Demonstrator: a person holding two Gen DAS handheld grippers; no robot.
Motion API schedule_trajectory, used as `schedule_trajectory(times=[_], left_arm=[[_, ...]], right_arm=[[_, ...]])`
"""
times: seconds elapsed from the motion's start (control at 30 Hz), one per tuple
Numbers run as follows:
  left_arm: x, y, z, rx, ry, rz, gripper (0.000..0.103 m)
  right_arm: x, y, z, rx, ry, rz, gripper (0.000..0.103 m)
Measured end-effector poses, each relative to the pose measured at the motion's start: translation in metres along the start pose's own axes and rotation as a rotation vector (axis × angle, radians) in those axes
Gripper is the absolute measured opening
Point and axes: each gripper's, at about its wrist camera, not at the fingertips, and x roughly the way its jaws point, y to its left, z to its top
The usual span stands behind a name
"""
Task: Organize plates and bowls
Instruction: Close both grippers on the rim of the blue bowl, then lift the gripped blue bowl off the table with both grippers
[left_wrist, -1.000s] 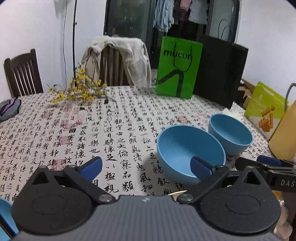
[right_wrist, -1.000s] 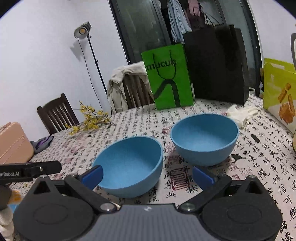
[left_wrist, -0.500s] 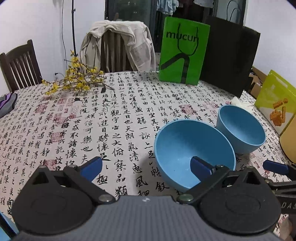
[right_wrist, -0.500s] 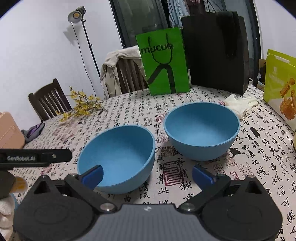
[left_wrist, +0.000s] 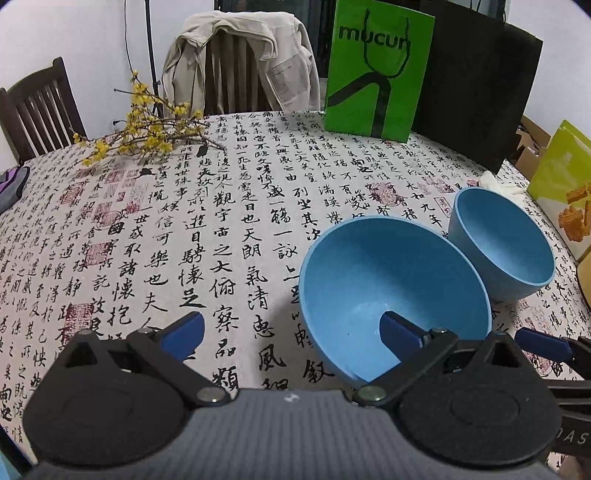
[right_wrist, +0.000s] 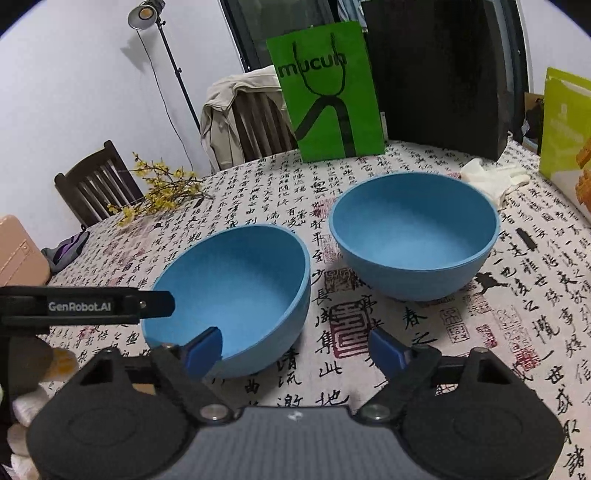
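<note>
Calligraphy-print worktop w/ two matte blue plastic bowls. Right tongs closing round nearer tilted bowl, its wall between the pads but not pinched yet; seat deeper first. Left tongs released, one pad inside the same bowl.

Black tool w/ blue pads, silver screws, "GenRobot.AI" marking.

Home dining table, draped chair
</note>
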Motion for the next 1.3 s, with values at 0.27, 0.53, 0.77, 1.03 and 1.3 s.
schedule_trajectory(times=[0.27, 0.53, 0.77, 1.03, 1.3], left_arm=[[0.011, -0.005, 0.002, -0.001, 0.016, -0.001, 0.095], [0.02, -0.01, 0.002, -0.01, 0.048, -0.035, 0.051], [0.029, -0.011, 0.001, -0.015, 0.075, -0.044, 0.032], [0.031, -0.012, 0.001, 0.004, 0.069, -0.038, 0.018], [0.028, -0.013, 0.001, 0.0, 0.06, -0.042, 0.017]], right_arm=[[0.011, 0.002, 0.008, -0.002, 0.019, -0.011, 0.064], [0.029, 0.009, 0.014, -0.039, 0.056, -0.044, 0.051], [0.039, 0.008, 0.017, -0.051, 0.084, -0.038, 0.031], [0.043, 0.008, 0.016, -0.04, 0.101, -0.033, 0.016], [0.044, 0.007, 0.017, -0.026, 0.114, -0.039, 0.015]])
